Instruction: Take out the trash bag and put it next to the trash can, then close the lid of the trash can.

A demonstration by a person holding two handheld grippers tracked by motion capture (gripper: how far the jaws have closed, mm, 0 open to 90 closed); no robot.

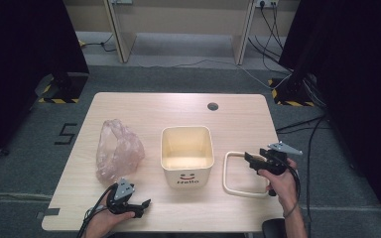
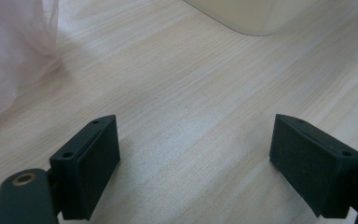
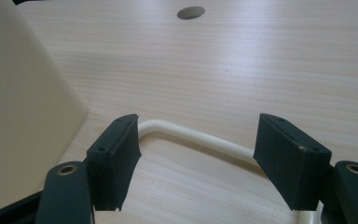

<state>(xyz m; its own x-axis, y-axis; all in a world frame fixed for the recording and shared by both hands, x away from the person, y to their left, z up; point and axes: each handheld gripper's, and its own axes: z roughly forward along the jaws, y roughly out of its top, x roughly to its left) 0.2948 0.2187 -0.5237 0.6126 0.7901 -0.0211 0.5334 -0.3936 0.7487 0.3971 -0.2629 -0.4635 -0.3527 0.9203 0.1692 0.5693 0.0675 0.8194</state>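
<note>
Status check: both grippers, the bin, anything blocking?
Left gripper open, low over bare table. Right gripper open over cream frame, not gripping. Bin upright, empty. Pink bag lies left, clear.

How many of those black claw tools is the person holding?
2: the left gripper sits at the table's near-left edge, jaws open; the right gripper hovers over the cream ring frame, right of the bin.

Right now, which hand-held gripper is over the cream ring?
The right hand-held gripper, jaws open above the cream ring; the left hand-held gripper hovers over bare table.
</note>
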